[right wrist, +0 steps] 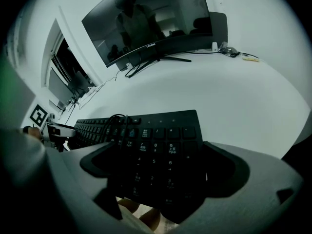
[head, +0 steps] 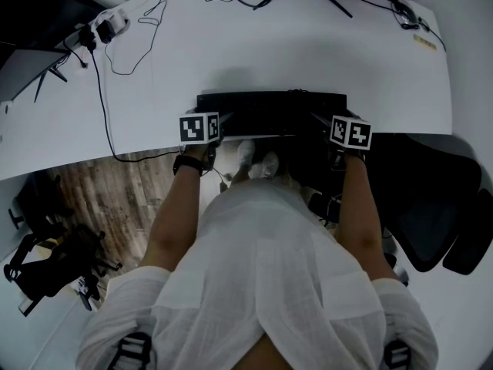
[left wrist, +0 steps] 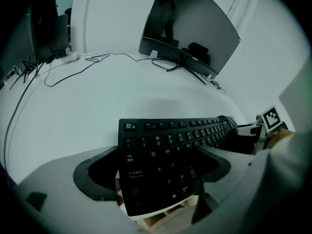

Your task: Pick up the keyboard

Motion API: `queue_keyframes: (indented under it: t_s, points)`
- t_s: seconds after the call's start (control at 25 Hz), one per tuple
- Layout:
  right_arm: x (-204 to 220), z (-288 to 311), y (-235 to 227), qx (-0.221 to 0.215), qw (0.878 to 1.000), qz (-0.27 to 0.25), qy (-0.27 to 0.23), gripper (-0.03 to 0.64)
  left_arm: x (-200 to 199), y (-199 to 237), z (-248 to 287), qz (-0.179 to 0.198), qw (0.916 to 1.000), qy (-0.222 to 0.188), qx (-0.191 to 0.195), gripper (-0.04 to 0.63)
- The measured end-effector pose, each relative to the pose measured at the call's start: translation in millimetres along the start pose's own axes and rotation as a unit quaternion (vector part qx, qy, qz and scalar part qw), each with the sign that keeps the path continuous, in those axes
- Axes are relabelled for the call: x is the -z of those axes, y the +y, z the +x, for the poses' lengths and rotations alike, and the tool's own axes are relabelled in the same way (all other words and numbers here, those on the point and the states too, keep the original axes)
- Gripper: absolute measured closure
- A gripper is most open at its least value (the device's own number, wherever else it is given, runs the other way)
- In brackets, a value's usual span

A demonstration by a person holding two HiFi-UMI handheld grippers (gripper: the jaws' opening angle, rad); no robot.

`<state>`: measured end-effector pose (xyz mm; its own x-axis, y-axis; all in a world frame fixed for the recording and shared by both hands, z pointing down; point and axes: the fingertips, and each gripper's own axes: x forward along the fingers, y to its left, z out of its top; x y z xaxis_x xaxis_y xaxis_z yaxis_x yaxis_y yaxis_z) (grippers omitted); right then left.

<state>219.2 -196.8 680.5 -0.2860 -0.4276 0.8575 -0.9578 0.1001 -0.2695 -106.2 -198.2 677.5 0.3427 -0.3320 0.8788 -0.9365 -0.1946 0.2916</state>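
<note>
A black keyboard point(head: 269, 112) lies along the front edge of the white desk point(head: 323, 52), its near edge sticking out over the floor. My left gripper point(head: 214, 132) straddles its left end. In the left gripper view the Tab and Q keys point(left wrist: 146, 155) lie between the wide-spread jaws of that gripper point(left wrist: 156, 155). My right gripper point(head: 330, 132) straddles the right end. The number pad point(right wrist: 161, 150) lies between the jaws of that gripper point(right wrist: 161, 152). On both, the pads flank the keyboard's long edges, and I see no squeeze. The keyboard's cable point(right wrist: 109, 121) loops over its top.
A curved monitor point(right wrist: 146, 23) stands at the back of the desk. Loose cables point(head: 115, 60) and a power strip point(head: 104, 28) lie at the left, and a small device point(head: 404, 12) lies at the back right. A black office chair point(head: 431, 199) stands to my right. Wooden floor point(head: 100, 183) shows below the desk edge.
</note>
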Motion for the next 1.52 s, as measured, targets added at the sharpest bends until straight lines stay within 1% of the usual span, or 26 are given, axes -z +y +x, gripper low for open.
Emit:
queue_keyframes:
  t_s: [0.24, 0.44, 0.76, 0.92, 1.08, 1.24, 1.52]
  points:
    - [-1.1, 0.6, 1.1, 0.001, 1.000, 0.002, -0.002, 0.080, -1.6, 0.8, 0.3, -0.002, 0.9999, -0.017, -0.001, 0.156]
    - [-2.4, -0.6, 0.9, 0.001, 1.000, 0.000, -0.007, 0.080, -4.5, 0.5, -0.9, -0.014, 0.9997, -0.019, 0.005, 0.156]
    - [-0.7, -6.0, 3.4, 0.004, 1.000, -0.012, -0.013, 0.077, 0.3, -1.0, -5.9, -0.028, 0.9993, -0.025, 0.000, 0.156]
    - [-4.5, -9.4, 5.8, 0.005, 1.000, -0.018, -0.022, 0.077, -1.8, -0.2, -10.0, -0.032, 0.9988, -0.037, -0.004, 0.158]
    - [-23.7, -21.1, 10.5, 0.004, 0.998, -0.021, -0.052, 0.077, -24.6, -1.6, -23.4, -0.026, 0.9975, -0.064, -0.011, 0.158]
    - [-56.0, -36.7, 16.9, 0.003, 0.995, -0.029, -0.091, 0.077, -57.8, -5.0, -41.5, -0.015, 0.9949, -0.099, -0.013, 0.158]
    - [-109.2, -74.4, 29.5, 0.005, 0.986, -0.042, -0.161, 0.077, -113.8, -15.2, -83.0, 0.007, 0.9859, -0.167, -0.016, 0.158]
